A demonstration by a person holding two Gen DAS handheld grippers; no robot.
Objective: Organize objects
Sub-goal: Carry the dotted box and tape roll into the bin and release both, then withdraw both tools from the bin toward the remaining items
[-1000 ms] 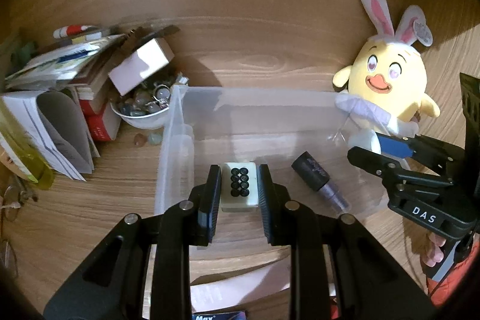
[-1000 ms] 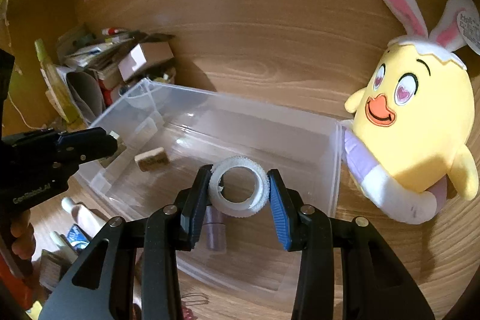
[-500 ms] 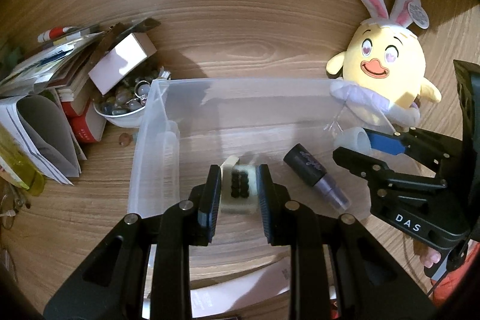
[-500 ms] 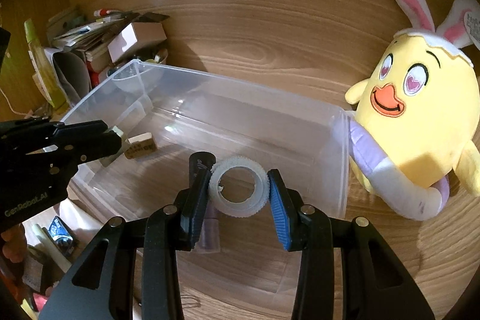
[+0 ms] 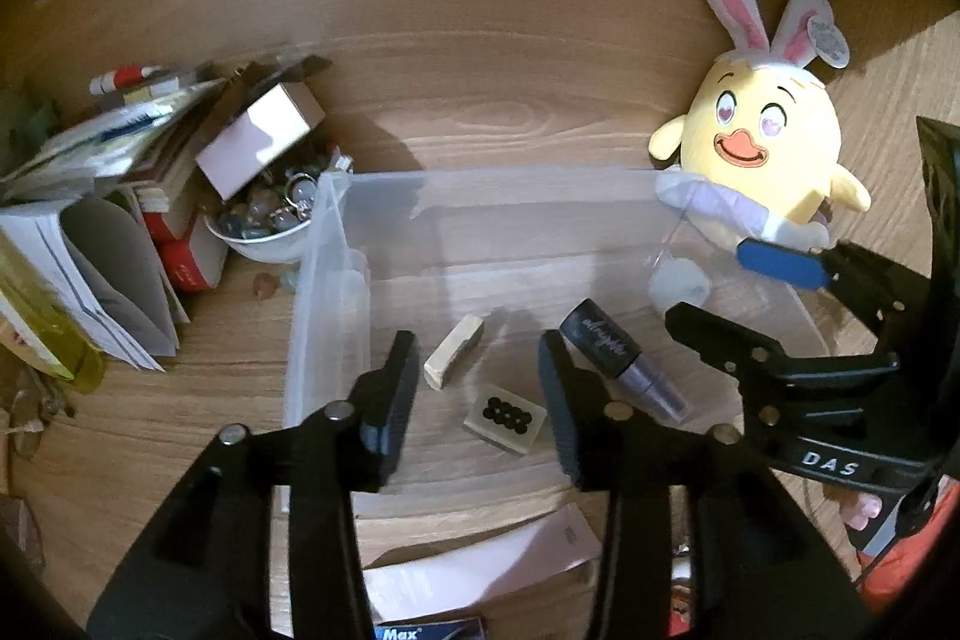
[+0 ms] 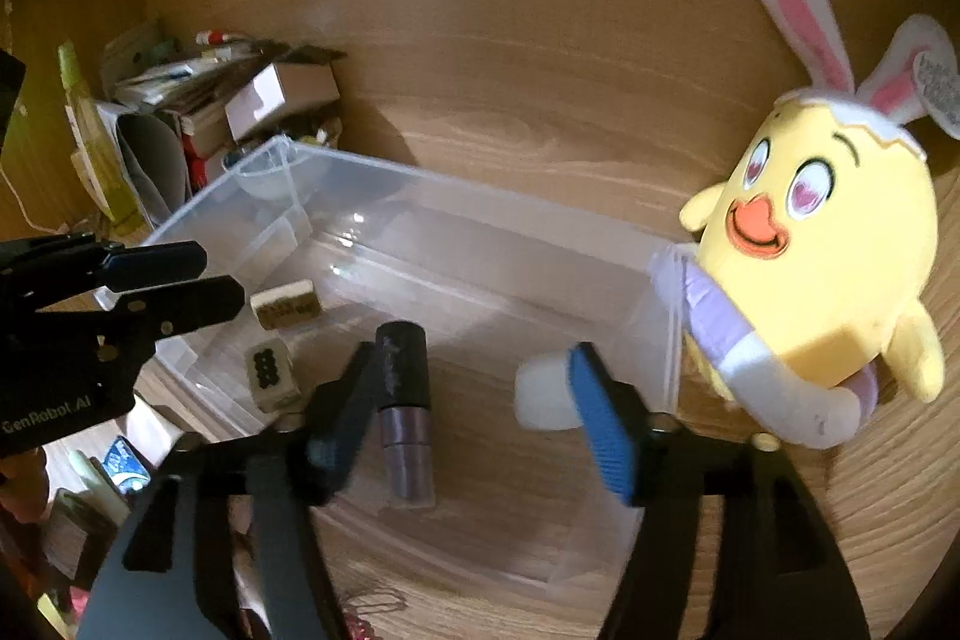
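A clear plastic bin (image 5: 480,175) (image 6: 480,196) stands on the wooden desk. My left gripper (image 5: 477,400) (image 6: 198,280) hovers over its left part with jaws opening. A dotted tile (image 5: 507,418) (image 6: 270,370) lies loose on the bin floor between and below the fingers, untouched by the pads. A second tile (image 5: 453,351) (image 6: 285,307) and a dark cosmetic tube (image 5: 624,358) (image 6: 405,388) also lie inside. My right gripper (image 6: 474,400) (image 5: 744,298) is opening over the bin's right part. The white tape roll (image 6: 540,391) (image 5: 678,283), blurred, sits free beside its blue pad.
A yellow chick plush with bunny ears (image 5: 762,148) (image 6: 822,244) leans at the bin's right end. Left of the bin are a white bowl of stones (image 5: 264,244), a small box (image 5: 258,142) and stacked books and papers (image 5: 90,220). A paper slip (image 5: 480,562) lies in front.
Both grippers have spread their jaws. The dotted tile has dropped from the left jaws onto the bin floor. The white roll has left the right jaws and slid to the right.
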